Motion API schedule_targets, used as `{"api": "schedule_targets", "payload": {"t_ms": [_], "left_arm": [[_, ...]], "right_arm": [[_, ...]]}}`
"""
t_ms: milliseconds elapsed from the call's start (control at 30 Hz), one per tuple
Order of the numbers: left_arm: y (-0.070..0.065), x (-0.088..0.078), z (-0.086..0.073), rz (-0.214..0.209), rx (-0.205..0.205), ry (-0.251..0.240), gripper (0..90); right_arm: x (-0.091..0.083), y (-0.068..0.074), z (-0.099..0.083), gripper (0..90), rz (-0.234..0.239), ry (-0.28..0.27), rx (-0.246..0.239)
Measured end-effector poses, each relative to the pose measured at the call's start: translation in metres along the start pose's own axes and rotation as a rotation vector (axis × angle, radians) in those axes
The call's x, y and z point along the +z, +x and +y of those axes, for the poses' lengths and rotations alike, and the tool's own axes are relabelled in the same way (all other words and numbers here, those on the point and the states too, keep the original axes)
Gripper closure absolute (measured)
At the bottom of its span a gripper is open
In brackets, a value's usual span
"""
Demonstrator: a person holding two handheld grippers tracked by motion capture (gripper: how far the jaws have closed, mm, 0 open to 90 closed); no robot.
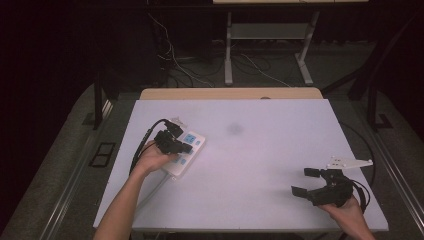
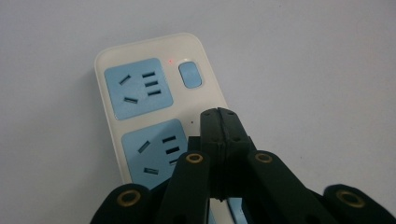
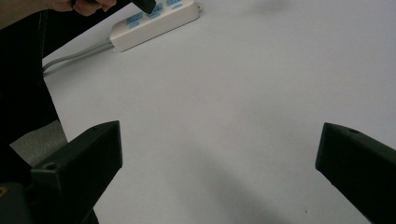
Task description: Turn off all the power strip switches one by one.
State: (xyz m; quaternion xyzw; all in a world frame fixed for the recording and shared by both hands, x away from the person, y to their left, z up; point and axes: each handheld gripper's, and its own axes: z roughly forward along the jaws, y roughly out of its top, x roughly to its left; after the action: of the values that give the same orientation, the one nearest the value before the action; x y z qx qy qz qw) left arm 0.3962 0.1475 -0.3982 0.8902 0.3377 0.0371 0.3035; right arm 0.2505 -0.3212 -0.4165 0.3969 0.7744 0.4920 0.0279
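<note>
Glossy cream plastic power strip (image 2: 154,107) with matt blue socket panels, smooth matt white table (image 1: 280,150), matt black plastic hand-held gripper (image 2: 218,116)

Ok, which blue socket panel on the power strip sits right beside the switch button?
The far socket panel, at the end of the power strip away from the left claw. The switch button and a lit red dot sit beside it.

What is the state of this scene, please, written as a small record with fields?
thing in work: white power strip with blue sockets
switch: blue button at the strip's end, small red light beside it lit
left hand-held gripper: jaws shut, empty, tips over the strip near the button
right hand-held gripper: jaws wide open, empty, far from the strip
surface: white table
strip's cable: grey, runs off the table's near edge
</note>
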Motion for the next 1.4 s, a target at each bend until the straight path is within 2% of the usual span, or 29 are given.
{"api": "schedule_targets", "payload": {"t_ms": [433, 767, 1400], "left_arm": [[0.001, -0.012, 0.016, 0.008, 0.024, -0.016, 89.5], [0.003, -0.015, 0.028, 0.014, 0.036, -0.018, 89.5], [0.008, 0.001, 0.041, 0.009, 0.031, -0.016, 89.5]], "right_arm": [[0.0, 0.0, 0.0, 0.4, 0.0, 0.004, -0.001], [0.001, 0.001, 0.0, 0.4, 0.002, 0.006, -0.003], [-0.001, 0.0, -0.001, 0.4, 0.0, 0.001, -0.001]]}}
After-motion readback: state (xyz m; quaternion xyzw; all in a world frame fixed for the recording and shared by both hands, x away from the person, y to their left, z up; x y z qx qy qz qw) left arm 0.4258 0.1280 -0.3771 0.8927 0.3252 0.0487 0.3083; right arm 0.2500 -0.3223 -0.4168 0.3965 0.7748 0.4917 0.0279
